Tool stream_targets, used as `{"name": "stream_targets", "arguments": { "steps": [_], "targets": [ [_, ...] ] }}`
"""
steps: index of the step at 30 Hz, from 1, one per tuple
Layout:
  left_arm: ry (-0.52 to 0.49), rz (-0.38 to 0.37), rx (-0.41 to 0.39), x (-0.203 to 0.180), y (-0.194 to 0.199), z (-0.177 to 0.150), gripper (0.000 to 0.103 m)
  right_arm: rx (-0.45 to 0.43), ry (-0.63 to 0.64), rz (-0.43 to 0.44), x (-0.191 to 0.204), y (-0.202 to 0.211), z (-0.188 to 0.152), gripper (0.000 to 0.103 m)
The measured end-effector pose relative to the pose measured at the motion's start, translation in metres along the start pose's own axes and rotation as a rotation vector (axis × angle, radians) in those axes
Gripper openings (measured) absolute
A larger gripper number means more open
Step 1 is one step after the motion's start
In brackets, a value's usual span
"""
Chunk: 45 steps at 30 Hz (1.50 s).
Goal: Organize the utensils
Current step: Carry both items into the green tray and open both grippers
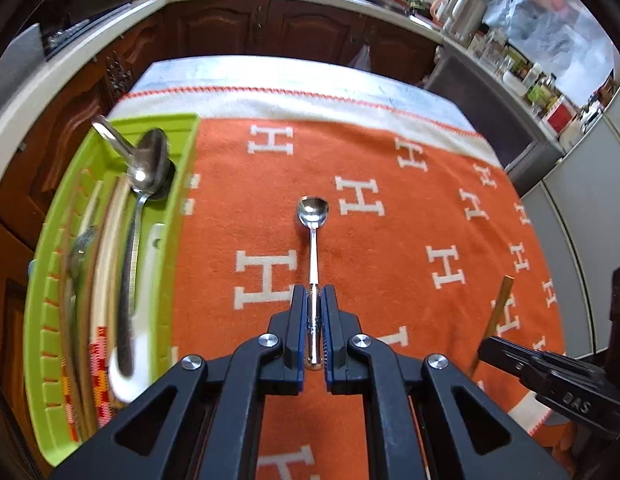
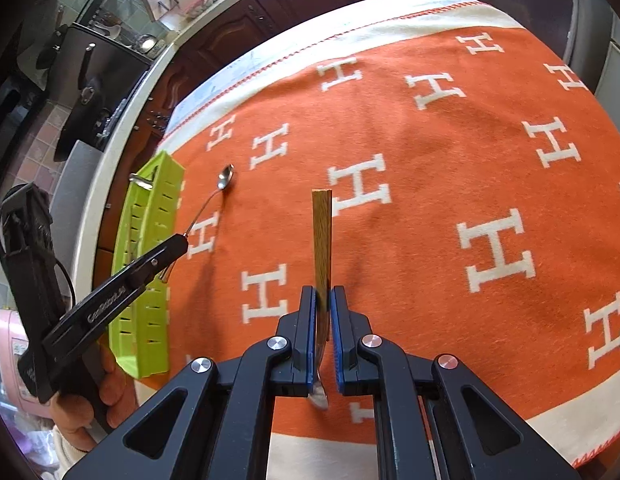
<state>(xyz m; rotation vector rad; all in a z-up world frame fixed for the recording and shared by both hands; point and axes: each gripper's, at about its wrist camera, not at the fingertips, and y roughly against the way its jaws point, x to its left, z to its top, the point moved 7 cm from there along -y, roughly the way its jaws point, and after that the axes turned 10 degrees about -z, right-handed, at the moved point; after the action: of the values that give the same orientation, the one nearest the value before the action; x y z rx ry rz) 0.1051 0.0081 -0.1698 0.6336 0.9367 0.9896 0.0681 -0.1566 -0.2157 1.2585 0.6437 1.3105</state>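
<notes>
Above orange blanket (image 1: 390, 208): both jaws clenched, left on teaspoon (image 1: 313, 216), right on gold-handled utensil (image 2: 322, 236); green tray (image 1: 182, 184) left.

Visible items by count: two grippers, left (image 1: 313, 292) and right (image 2: 322, 292); one green tray (image 1: 182, 184); one small spoon (image 1: 312, 210); one gold-handled utensil (image 2: 322, 232); one orange blanket (image 1: 390, 240); at least two spoons in the tray (image 1: 148, 160).

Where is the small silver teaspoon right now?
The small silver teaspoon is clamped by its handle in the left claw, held over the orange H-patterned blanket, to the right of the lime-green plastic utensil tray.
</notes>
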Motion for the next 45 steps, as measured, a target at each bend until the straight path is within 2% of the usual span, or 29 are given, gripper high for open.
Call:
{"name": "stream_targets", "arguments": {
  "steps": [9,14,17,20,21,24,26,29,30,32,38,41,43,45],
  "targets": [
    [0.089,0.043,-0.126,0.03,0.072,0.0,0.004,0.027,0.107,0.134,0.064,0.015,0.019,0.007],
    [0.134,0.117,-0.184,0.056,0.106,-0.008,0.004,0.05,0.198,0.199,0.118,0.019,0.028,0.006],
    [0.148,0.167,-0.204,0.069,0.117,-0.017,0.004,0.035,0.252,0.22,0.148,0.026,0.031,0.006],
    [0.168,0.236,-0.163,0.095,0.11,-0.031,0.004,-0.019,0.297,0.224,0.172,0.042,0.033,0.005],
    [0.181,0.242,-0.145,0.101,0.105,-0.035,0.004,-0.034,0.308,0.226,0.177,0.047,0.034,0.0],
    [0.188,0.246,-0.075,0.117,0.086,-0.046,0.005,-0.088,0.33,0.235,0.193,0.064,0.04,0.0],
    [0.199,0.255,-0.07,0.123,0.083,-0.048,0.012,-0.104,0.342,0.24,0.204,0.07,0.044,0.0],
    [0.207,0.272,-0.113,0.127,0.091,-0.044,0.037,-0.105,0.366,0.231,0.221,0.07,0.047,0.0],
    [0.205,0.281,-0.126,0.128,0.094,-0.042,0.045,-0.105,0.374,0.226,0.224,0.068,0.047,0.0],
    [0.21,0.293,-0.157,0.13,0.102,-0.038,0.052,-0.087,0.377,0.217,0.225,0.059,0.047,0.0],
    [0.24,0.273,-0.188,0.131,0.108,-0.028,0.053,0.008,0.362,0.161,0.212,0.004,0.041,0.004],
    [0.226,0.283,-0.212,0.127,0.111,-0.02,0.053,0.051,0.338,0.134,0.203,-0.027,0.04,0.014],
    [0.214,0.293,-0.22,0.126,0.111,-0.014,0.054,0.07,0.323,0.125,0.199,-0.045,0.041,0.025],
    [0.21,0.298,-0.224,0.128,0.112,-0.009,0.054,0.089,0.316,0.134,0.199,-0.061,0.041,0.025]
  ]
}}
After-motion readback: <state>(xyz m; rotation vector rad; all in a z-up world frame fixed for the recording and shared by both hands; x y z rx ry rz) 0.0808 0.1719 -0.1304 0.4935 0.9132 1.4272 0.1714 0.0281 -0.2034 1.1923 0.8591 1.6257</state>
